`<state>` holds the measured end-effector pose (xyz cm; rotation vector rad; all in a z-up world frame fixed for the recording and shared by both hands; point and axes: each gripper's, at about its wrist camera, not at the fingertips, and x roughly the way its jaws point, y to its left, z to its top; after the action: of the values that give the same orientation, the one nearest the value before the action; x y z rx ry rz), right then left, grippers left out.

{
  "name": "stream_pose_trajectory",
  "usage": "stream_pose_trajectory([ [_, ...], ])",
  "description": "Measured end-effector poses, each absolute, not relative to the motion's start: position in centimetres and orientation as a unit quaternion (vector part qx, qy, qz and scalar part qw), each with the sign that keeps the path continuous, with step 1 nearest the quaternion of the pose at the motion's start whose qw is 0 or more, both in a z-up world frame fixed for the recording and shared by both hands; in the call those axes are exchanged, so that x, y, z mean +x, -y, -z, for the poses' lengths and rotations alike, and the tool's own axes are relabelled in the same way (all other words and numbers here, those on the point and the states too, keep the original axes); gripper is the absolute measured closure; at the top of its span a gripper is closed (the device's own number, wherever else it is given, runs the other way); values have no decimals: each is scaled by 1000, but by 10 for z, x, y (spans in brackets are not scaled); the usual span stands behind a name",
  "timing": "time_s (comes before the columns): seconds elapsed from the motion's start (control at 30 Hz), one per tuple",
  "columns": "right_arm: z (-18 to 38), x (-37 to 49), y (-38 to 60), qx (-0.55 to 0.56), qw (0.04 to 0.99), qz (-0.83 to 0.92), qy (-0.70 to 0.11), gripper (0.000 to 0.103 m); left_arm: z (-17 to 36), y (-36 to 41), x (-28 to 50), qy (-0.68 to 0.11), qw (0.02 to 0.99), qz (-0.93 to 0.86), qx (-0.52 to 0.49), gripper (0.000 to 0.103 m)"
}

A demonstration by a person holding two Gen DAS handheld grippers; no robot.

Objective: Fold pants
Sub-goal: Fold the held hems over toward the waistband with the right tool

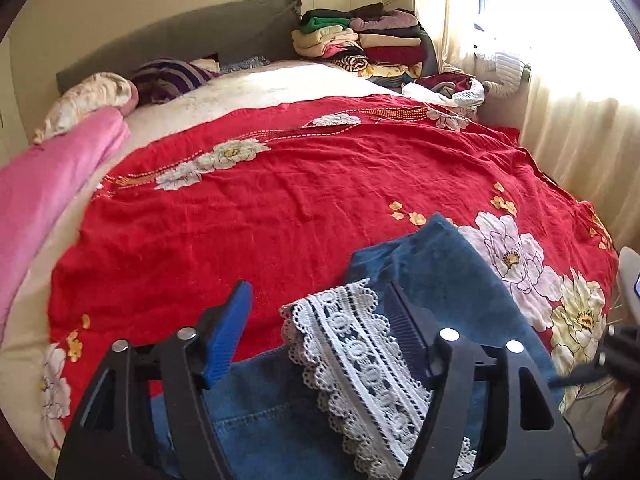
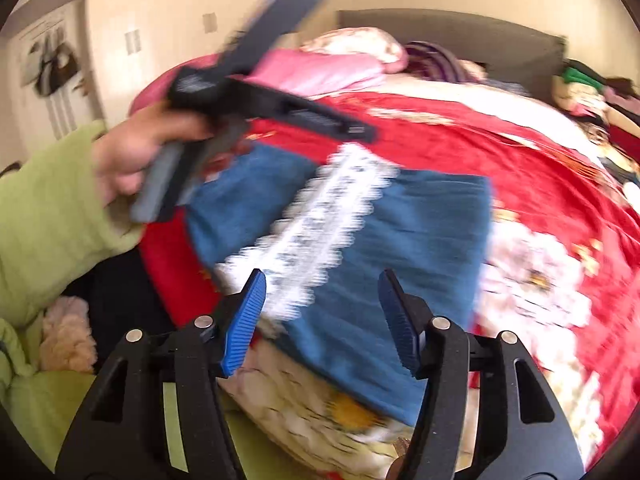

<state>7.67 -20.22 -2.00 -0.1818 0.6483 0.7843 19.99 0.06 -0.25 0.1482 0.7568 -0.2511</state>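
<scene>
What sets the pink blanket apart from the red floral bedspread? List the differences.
The pink blanket is plain, while the red floral bedspread carries white and yellow flowers. The blanket lies bunched along the bed's edge near the pillows; the bedspread is spread flat over most of the bed. Only the bedspread has the blue pants resting on it. Both are soft coverings on the same bed.

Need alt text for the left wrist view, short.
The open left claw hangs over folded blue denim pants with a white lace strip, lying on a red floral bedspread. Stacked folded clothes sit by the headboard near a bright curtained window.
</scene>
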Motion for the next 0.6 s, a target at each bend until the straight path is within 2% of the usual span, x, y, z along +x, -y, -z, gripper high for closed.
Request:
stream_pose_trajectory([
  [0.07, 23, 82, 213, -80, 874, -360, -317, 51, -1, 4, 192, -367, 920, 119, 72, 28],
  [0.27, 44, 90, 225, -70, 869, -342, -350, 51, 5, 14, 173, -384, 913, 126, 54, 27],
  [0.33, 55, 91, 229, -74, 865, -335, -367, 51, 12, 17, 167, -388, 911, 127, 59, 20],
  [0.6, 73, 94, 233, -67, 855, -328, -396, 51, 44, 19, 165, -424, 895, 123, 65, 20],
])
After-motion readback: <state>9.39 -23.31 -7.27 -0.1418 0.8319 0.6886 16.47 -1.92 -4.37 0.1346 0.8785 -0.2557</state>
